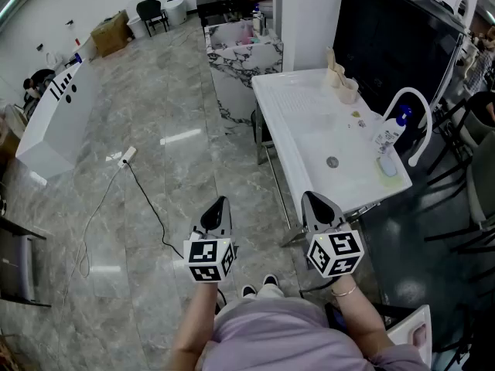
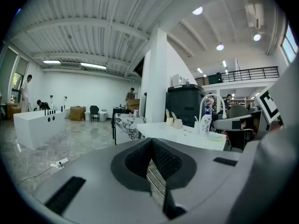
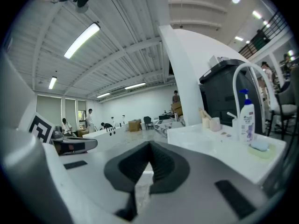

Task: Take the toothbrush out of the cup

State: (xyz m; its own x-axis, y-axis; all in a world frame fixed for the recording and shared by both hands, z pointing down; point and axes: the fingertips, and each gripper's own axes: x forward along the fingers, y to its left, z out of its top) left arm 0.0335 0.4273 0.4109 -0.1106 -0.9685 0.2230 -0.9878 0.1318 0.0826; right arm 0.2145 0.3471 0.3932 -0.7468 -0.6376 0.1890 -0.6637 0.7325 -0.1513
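Two beige cups (image 1: 344, 86) stand at the far end of the white sink counter (image 1: 298, 107), and pale toothbrush-like handles (image 1: 332, 60) stick up out of them. Both gripper views show the cups (image 2: 174, 122) (image 3: 210, 123) far off. My left gripper (image 1: 222, 201) hangs over the floor, left of the counter's near end, its jaws shut and empty (image 2: 151, 140). My right gripper (image 1: 312, 197) sits just before the counter's near edge, also shut on nothing (image 3: 149, 143). Both point toward the far end, well short of the cups.
A white arched faucet (image 1: 414, 122), a white pump bottle with a blue cap (image 1: 394, 126) and a pale green dish (image 1: 389, 167) stand by the basin (image 1: 332, 161). A black cabinet (image 1: 394, 45) rises behind. On the floor lie a cable and power strip (image 1: 128, 155); a white tub (image 1: 54, 114) stands at left.
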